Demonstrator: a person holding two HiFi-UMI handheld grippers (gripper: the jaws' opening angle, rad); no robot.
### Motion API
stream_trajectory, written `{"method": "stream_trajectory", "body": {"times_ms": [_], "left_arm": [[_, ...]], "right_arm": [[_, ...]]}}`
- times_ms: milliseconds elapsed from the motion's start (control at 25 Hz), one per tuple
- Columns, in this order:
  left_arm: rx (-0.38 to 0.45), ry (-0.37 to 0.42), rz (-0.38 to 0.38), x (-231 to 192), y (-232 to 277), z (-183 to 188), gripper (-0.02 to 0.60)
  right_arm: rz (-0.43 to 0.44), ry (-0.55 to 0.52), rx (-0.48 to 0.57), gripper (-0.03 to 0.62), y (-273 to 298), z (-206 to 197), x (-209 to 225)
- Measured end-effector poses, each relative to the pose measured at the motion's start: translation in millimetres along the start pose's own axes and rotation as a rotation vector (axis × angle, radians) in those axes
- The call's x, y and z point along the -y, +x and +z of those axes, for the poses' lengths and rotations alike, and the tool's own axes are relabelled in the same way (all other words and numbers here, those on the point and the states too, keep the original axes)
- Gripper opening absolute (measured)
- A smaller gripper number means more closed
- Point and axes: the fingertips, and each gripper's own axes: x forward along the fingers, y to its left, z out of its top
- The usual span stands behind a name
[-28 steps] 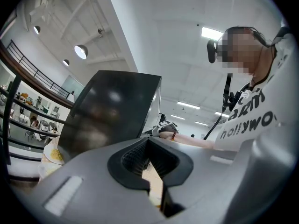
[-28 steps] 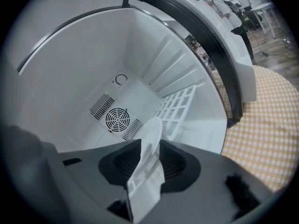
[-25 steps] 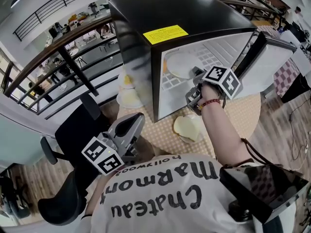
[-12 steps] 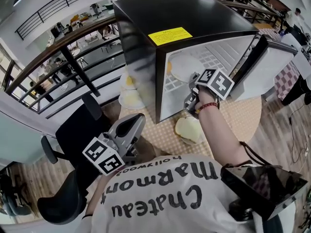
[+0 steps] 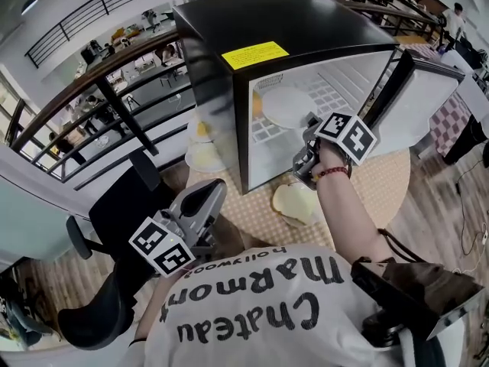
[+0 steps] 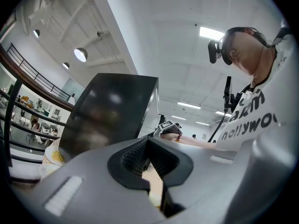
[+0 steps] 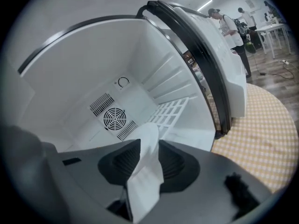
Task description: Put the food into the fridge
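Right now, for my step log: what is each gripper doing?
Left gripper: closed, holding nothing.
Right gripper: open, with the white plate rim loose between its jaws.

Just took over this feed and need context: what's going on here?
A person's right claw reaches into the open fridge, the rim of a white plate between its parted jaws, seemingly set on the wire shelf. The left claw hangs idle and empty. Another plate of food sits on the table in front.
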Motion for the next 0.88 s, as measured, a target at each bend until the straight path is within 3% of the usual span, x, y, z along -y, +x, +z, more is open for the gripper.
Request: {"method": "stream_trajectory", "body": {"times_ms": [40,120,200,280,520,880], "left_arm": [[-0.003,0.000,-0.001,2,0,-2,0.008],[-0.011,0.005,-0.001,8,1,-6,0.008],[-0.015,0.009,0.003,13,2,-11,0.008],[-0.018,0.007,0.007,19,2,-17,0.008],[-0.031,-0.034,0.027,46,3,-46,0.008],[-0.014,-0.085,0.036,106,-5,-77,0.008]], "right_arm": [[0.032,0.010,0.010,0.122,-5,2,-1],[0.153,0.037,0.050,0.037,-19,6,-7],[0.303,0.043,0.095,0.028,-34,8,-15],[0.383,0.014,0.104,0.017,-46,4,-17],[0.417,-0.149,0.061,0.016,-83,-24,7],[0.390,-0.274,0.057,0.015,-160,-32,61]]}}
